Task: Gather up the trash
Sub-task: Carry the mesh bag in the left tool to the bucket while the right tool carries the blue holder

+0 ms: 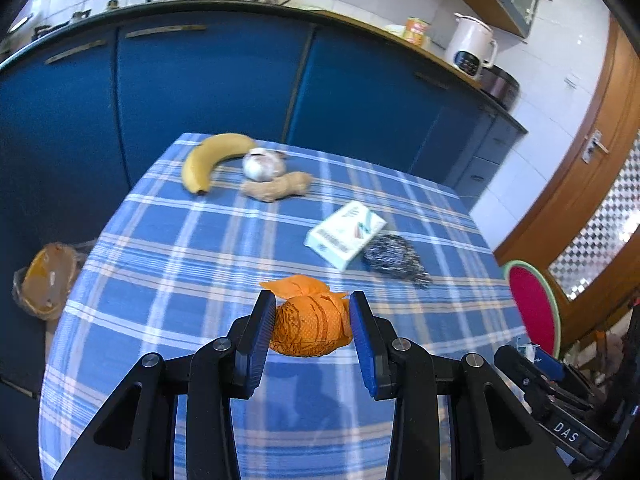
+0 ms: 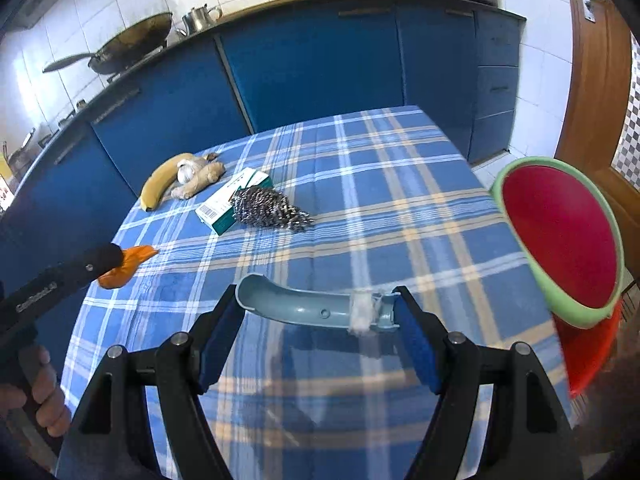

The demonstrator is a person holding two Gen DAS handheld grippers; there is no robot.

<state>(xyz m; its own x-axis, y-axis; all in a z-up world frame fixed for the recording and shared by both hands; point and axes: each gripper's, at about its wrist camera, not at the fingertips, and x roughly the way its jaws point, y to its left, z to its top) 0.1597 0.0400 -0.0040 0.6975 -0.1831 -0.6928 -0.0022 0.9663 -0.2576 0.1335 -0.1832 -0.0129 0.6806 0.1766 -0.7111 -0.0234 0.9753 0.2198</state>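
Note:
My left gripper (image 1: 312, 322) is shut on a crumpled orange wrapper (image 1: 310, 326), held just above the blue plaid tablecloth (image 1: 180, 240); the wrapper also shows in the right wrist view (image 2: 124, 270). My right gripper (image 2: 318, 316) has its jaws wide apart around a grey curved plastic piece (image 2: 304, 306) with white tape on it; the ends of the piece lie against the pads, and I cannot tell if they grip it. A white and green carton (image 1: 346, 234) and a black-and-white crumpled wrapper (image 1: 394, 258) lie further back on the table.
A banana (image 1: 208, 160), a garlic bulb (image 1: 262, 164) and a ginger root (image 1: 278, 188) lie at the far end. A red bin with a green rim (image 2: 560, 240) stands off the table's right side. A bagged object (image 1: 44, 284) sits on the floor at the left. Blue cabinets (image 1: 200, 80) stand behind.

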